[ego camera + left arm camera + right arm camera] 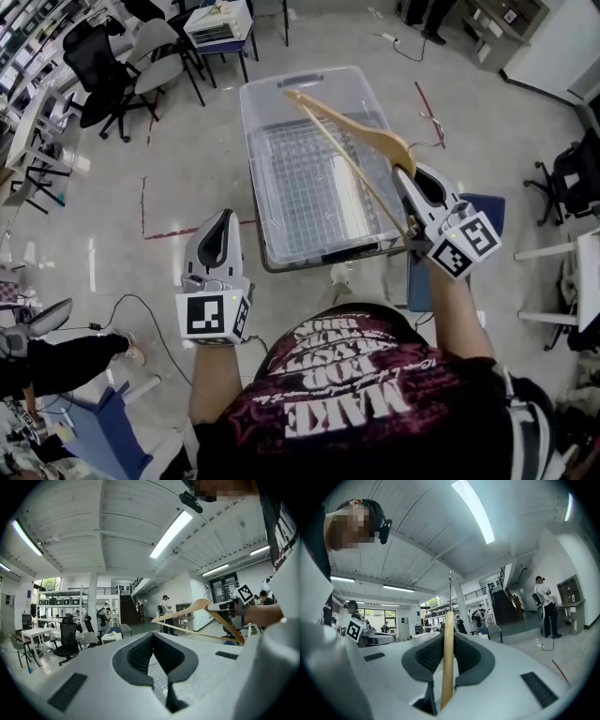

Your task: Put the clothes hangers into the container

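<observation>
Right under my chin, my dark T-shirt (347, 394) carries white print, upside down from here; I can read "MAKE" in big letters, while the ornate lines beyond it are too tangled to make out. No other writing is legible, only the black-and-white square markers on my two tools.

My left gripper (223, 217) is clenched on nothing, its jaws together, and hangs over the floor just left of the container. My right gripper (405, 173) is clamped on the wooden hanger (361, 131), its pads pressing the thin wood from both sides.

That hanger is pale, varnished wood with a straight crossbar and a metal hook. It slants up and left from my right tool, in the air above the container (251, 141), not inside it. The container is a clear plastic bin, and a grid pattern shows through its base.

Around it lies a glossy grey floor (141, 150) with red tape lines (142, 202). Farther off stand black office chairs (103, 70), and the left gripper view shows a staircase (127, 609) under long ceiling lights.
</observation>
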### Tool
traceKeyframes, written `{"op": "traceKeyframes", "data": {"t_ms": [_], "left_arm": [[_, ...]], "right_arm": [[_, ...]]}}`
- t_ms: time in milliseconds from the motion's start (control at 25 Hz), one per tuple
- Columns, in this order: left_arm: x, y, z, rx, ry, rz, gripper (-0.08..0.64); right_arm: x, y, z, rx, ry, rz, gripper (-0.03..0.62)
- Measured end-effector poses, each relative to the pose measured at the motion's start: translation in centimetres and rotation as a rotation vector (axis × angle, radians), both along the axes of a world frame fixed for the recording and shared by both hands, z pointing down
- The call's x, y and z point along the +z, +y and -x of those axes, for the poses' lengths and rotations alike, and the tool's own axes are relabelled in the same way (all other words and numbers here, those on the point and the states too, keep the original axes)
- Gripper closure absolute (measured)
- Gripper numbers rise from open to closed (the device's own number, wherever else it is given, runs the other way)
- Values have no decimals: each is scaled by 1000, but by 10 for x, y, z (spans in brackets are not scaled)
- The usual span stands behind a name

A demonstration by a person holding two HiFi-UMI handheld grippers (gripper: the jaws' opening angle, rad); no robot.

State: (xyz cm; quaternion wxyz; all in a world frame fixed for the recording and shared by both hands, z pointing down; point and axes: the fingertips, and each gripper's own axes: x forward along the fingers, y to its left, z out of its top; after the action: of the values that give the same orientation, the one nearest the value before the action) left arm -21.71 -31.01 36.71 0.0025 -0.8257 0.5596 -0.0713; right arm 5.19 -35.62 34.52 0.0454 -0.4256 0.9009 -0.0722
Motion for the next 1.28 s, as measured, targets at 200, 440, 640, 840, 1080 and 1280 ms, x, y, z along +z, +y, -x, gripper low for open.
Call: {"op": "traceKeyframes", "data": {"t_ms": [200,440,640,840,1080,1280], "left_arm": [[-3,-16,-3,-6,-10,5,554],[-4,-34,-9,-22,-17,13,554],[-7,-51,-8,-41,-24,9,554],[-7,-64,-4,-95,-34,16,554],[-4,-74,-4,-152,-42,26,554],[-4,-83,-10,-184,-44,35,554]], "right_arm": [[7,-22,2,-19,-12,22,529],[19,-51,0,-42,-23,55,530],[41,-81,2,-56,-19,100,529],[77,-111,3,-89,-15,171,529],[132,-141,13,-157,20,273,529],[173,-158,19,-205,42,358,529]]}}
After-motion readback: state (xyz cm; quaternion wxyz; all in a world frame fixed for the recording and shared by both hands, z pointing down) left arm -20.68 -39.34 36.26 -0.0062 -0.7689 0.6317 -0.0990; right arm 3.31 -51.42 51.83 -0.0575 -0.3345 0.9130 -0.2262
